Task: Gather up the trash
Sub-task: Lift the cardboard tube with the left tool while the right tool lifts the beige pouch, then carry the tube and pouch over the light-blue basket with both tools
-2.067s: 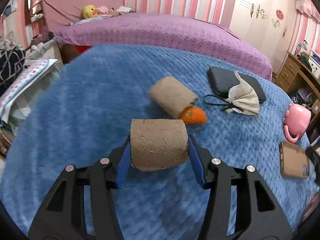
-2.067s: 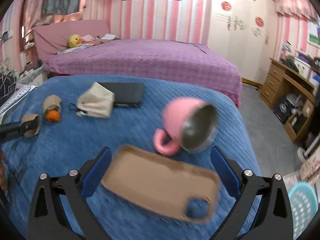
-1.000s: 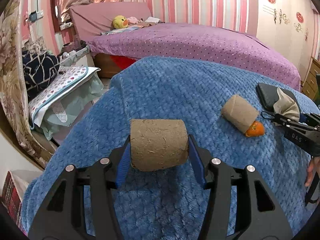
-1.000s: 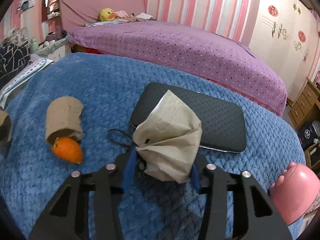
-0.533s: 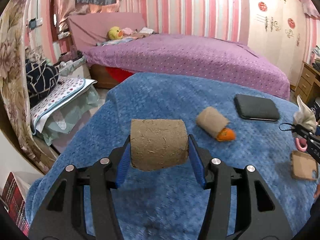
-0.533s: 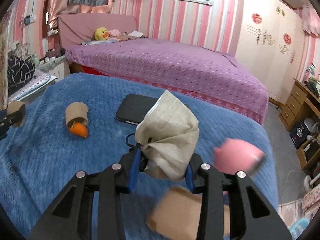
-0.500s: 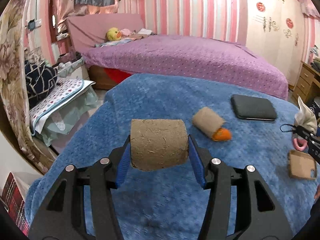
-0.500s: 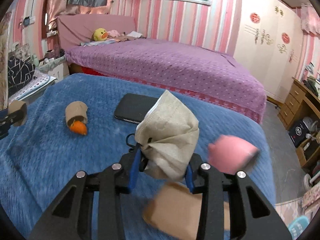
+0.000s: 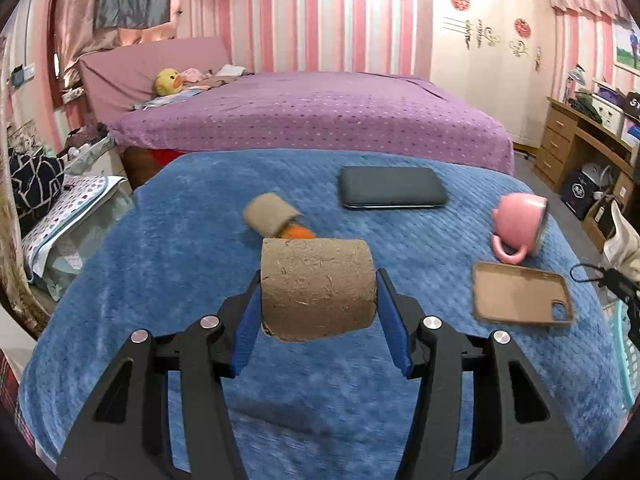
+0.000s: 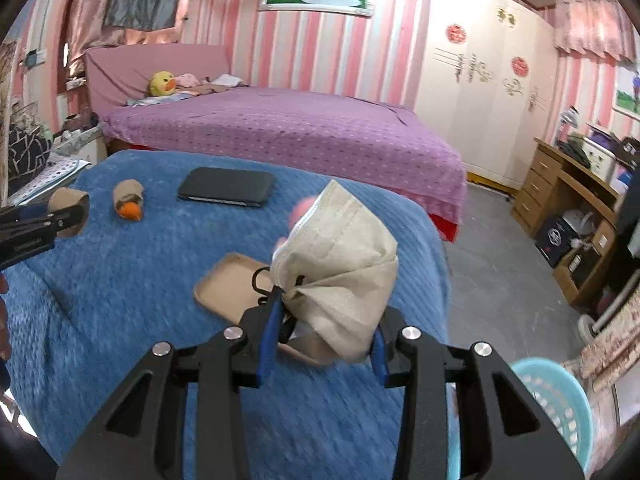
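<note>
Blue blanket [image 9: 160,248], cardboard roll [image 9: 318,289] gripped between left fingers [image 9: 245,322], mask [image 10: 340,264] between right fingers [image 10: 269,330]

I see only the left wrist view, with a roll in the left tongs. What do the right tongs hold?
Observer: The right tongs are shut on a beige mask.
Operator: Is a bin near them?
Observer: Yes. A light blue basket stands on the floor, lower right of the mask.
Operator: Is the mask over it?
Observer: Not yet. It hangs in front of the case on the blue bed.
</note>
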